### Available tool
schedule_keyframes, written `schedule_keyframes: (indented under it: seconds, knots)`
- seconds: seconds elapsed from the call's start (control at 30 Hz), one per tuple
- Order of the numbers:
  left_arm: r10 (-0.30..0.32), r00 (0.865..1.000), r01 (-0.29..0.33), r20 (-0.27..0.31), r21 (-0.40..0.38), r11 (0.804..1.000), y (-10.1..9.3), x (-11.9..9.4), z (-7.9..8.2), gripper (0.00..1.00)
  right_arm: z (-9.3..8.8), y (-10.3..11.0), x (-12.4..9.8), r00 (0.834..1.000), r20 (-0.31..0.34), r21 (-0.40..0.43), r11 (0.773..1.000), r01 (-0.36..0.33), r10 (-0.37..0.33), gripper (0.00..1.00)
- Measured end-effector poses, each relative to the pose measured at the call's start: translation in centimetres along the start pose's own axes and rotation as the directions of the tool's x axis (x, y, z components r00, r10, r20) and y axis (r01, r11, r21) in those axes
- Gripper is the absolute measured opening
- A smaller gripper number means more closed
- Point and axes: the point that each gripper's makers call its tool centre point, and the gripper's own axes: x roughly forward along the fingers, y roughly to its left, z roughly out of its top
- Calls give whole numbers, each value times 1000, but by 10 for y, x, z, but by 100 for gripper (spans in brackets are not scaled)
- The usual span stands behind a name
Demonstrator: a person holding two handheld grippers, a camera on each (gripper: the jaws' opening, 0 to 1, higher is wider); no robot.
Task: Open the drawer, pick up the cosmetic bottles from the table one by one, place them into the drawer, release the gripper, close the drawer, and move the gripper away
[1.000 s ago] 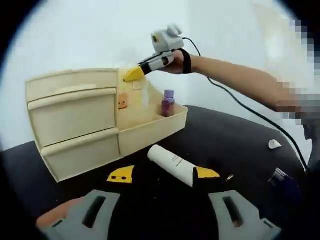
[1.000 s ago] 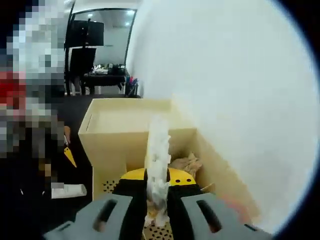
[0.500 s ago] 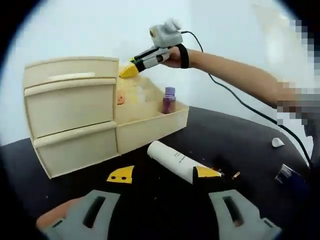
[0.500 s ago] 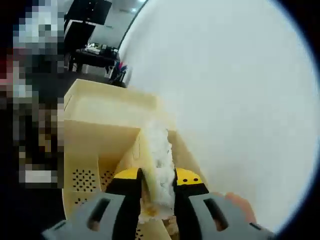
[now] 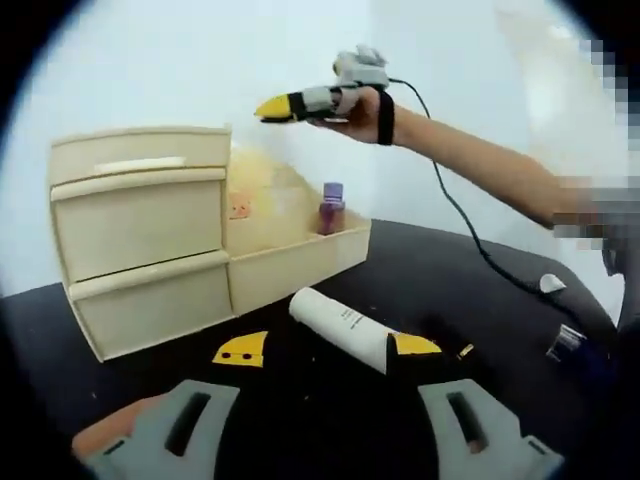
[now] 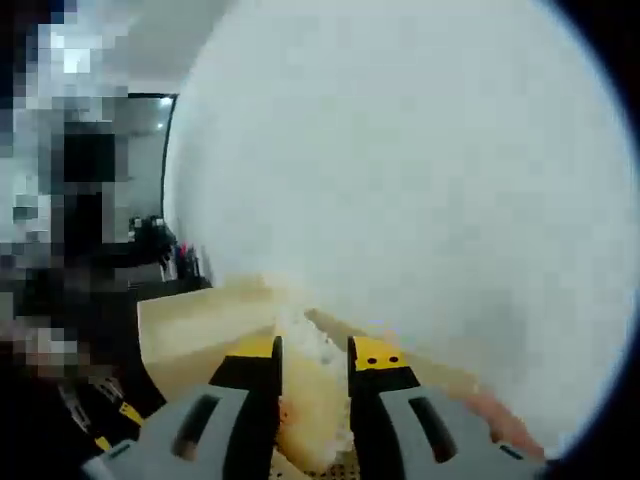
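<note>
A cream drawer cabinet [image 5: 140,220] stands on the black table, its lower drawer [image 5: 300,255] pulled open to the right. A small purple bottle [image 5: 331,207] stands in that drawer beside a pale yellowish translucent heap [image 5: 262,195]. A white tube [image 5: 340,325] lies on the table between the tips of my open left gripper [image 5: 328,348]. A hand holds my right gripper [image 5: 270,105] level above the cabinet, pointing left. In the right gripper view my right gripper [image 6: 314,350] has its jaws close together on a pale crumpled wad [image 6: 312,400]; I cannot tell what it is.
A dark blue bottle [image 5: 565,343] lies at the table's right edge, with a small white piece [image 5: 550,283] farther back. A black cable [image 5: 470,225] trails from the right gripper along the person's arm. A white wall [image 6: 420,180] stands close behind the cabinet.
The right gripper has risen from the open drawer to above the cabinet top, with the pale wad still between its jaws. The left gripper and white tube have barely moved.
</note>
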Motion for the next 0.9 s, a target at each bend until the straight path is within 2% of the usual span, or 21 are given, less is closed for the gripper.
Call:
schedule_keyframes:
  seconds: [0.03,0.07,0.2,0.23,0.27,0.3,0.37,0.4,0.57,0.63,0.73,0.8,0.83,0.9]
  knots:
    - [-6,1000,6,13,-11,1000,0,-1,2,40,-10,1,-2,999,-36,14,1000,-12,12,23]
    - [-8,1000,9,17,-17,1000,0,-2,3,40,-18,-5,-1,997,-75,40,999,12,-9,23]
    - [-16,1000,17,19,-22,1000,-2,-1,3,40,-42,-13,2,988,-141,33,997,66,-61,23]
    - [-17,1000,17,15,-19,1000,-3,-1,2,40,-50,-17,2,981,-177,56,994,90,-78,23]
    - [-18,1000,18,13,-17,1000,-3,-1,2,40,-53,-14,5,980,-192,67,995,74,-60,23]
    - [-21,1000,21,10,-16,1000,-4,0,1,40,-60,-16,7,972,-223,111,989,100,-73,24]
    - [-22,1000,22,9,-13,1000,-4,0,1,40,-64,-16,10,967,-242,107,989,101,-73,24]
    - [-23,1000,23,7,-13,1000,-4,1,1,40,-64,-20,12,962,-255,111,985,129,-97,25]
    - [-25,1000,26,3,-11,1000,-5,1,-1,40,-72,-32,22,945,-305,104,982,158,-120,26]
    - [-26,1000,26,1,-7,1000,-5,1,-1,40,-71,-40,29,940,-313,87,982,170,-135,25]
    - [-26,1000,26,-1,-4,1000,-5,1,-2,40,-79,-30,30,933,-327,44,984,175,-151,24]
    - [-25,1000,25,1,-5,1000,-5,1,-2,40,-81,-20,34,933,-335,29,988,152,-133,21]
    - [-26,1000,26,1,-6,1000,-5,1,-2,40,-80,-17,36,936,-327,1,991,137,-129,20]
    - [-25,1000,25,-1,-3,1000,-5,1,-2,39,-81,-14,38,929,-332,-107,985,135,-163,16]
